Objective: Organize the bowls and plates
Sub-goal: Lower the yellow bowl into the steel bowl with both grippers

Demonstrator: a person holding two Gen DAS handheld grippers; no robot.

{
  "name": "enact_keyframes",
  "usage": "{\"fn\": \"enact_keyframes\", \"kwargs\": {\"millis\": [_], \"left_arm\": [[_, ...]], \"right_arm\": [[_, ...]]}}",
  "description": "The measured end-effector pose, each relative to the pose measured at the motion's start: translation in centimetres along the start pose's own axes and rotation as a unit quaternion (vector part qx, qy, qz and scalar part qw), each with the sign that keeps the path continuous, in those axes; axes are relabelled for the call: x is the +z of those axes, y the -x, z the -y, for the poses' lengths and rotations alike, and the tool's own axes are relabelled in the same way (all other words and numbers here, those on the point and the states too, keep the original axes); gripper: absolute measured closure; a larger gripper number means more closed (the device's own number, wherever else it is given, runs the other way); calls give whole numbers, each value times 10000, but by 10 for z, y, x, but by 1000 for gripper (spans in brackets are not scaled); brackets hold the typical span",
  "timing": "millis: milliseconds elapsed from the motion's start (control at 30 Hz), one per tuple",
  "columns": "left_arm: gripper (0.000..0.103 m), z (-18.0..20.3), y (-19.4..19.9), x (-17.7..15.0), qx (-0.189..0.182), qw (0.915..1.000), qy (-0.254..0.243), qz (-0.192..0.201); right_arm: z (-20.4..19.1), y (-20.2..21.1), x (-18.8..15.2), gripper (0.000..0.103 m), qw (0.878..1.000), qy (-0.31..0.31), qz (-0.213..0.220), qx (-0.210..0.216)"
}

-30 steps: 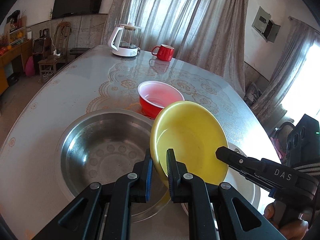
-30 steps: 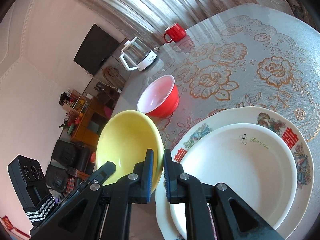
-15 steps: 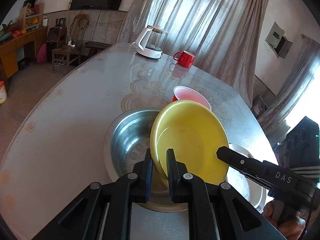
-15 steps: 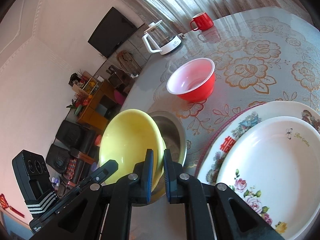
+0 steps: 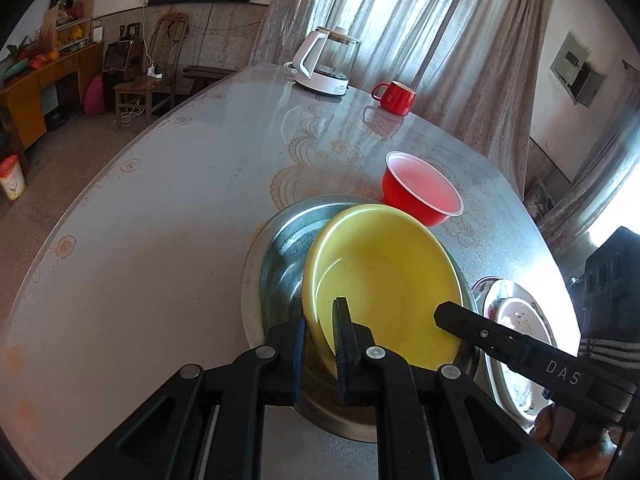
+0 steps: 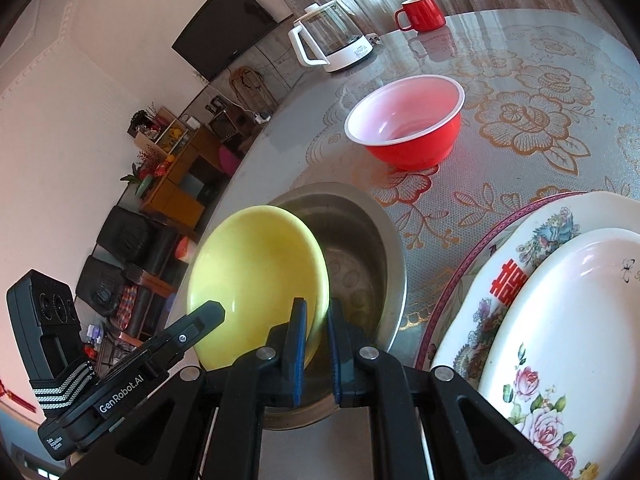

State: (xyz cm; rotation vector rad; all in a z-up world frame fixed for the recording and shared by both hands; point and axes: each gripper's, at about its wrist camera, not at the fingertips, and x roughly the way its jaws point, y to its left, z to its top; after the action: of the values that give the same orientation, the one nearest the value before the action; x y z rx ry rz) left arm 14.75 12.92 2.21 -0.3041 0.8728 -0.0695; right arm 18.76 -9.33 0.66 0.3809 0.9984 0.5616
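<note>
Two hand-held claws grip one yellow bowl from opposite sides of its rim. The left claw is pinched narrow on the near-left edge of the bowl, one finger outside the wall and one inside. The right claw is likewise clamped narrow on the bowl's opposite edge, its blue pads pressing the rim from both sides.

The yellow bowl is tilted, its open side facing the left claw's camera. It sits over and partly inside a wide steel basin on the counter. Whether the bowl's underside touches the basin cannot be told.

Just beyond the basin stands a red bowl with a pale pink inside, upright and apart from the yellow one. To the right of the basin lies a large flowered plate with red characters, and a plain white plate rests on top of it.

Farther back on the counter are a glass kettle with a white base and handle and a red mug, near each other by the curtains.

The counter's covering is grey with gold lace flower patterns. A dark television hangs on the wall behind, with wooden furniture below it.
</note>
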Motion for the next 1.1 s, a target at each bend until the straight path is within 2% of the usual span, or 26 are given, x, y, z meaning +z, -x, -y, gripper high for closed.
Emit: {"fn": "enact_keyframes", "kwargs": {"millis": [300,800,900,967,1033,1100], "left_arm": [[90,-1,-12,4,94,9999,-71,-116],[89,-1,-9,0,158,9998,-85,-43],[86,-1,-8,-2,74,10000,-56,-24],[81,2,-8,-2,69,9999,-110,-34],[78,3,-6,-1,74,9999,-114,-1],[78,4,-5,-2,114,9998,-124,59]], "right_arm": [[-18,-2,0,90,9961,606,151,-623],[-20,4,-5,82,9963,604,277,-544],[-24,6,-7,78,9957,650,304,-584],[-27,6,-8,72,9949,694,336,-642],[-28,7,-9,70,9935,727,410,-768],[-26,9,-9,69,9939,712,427,-724]]}}
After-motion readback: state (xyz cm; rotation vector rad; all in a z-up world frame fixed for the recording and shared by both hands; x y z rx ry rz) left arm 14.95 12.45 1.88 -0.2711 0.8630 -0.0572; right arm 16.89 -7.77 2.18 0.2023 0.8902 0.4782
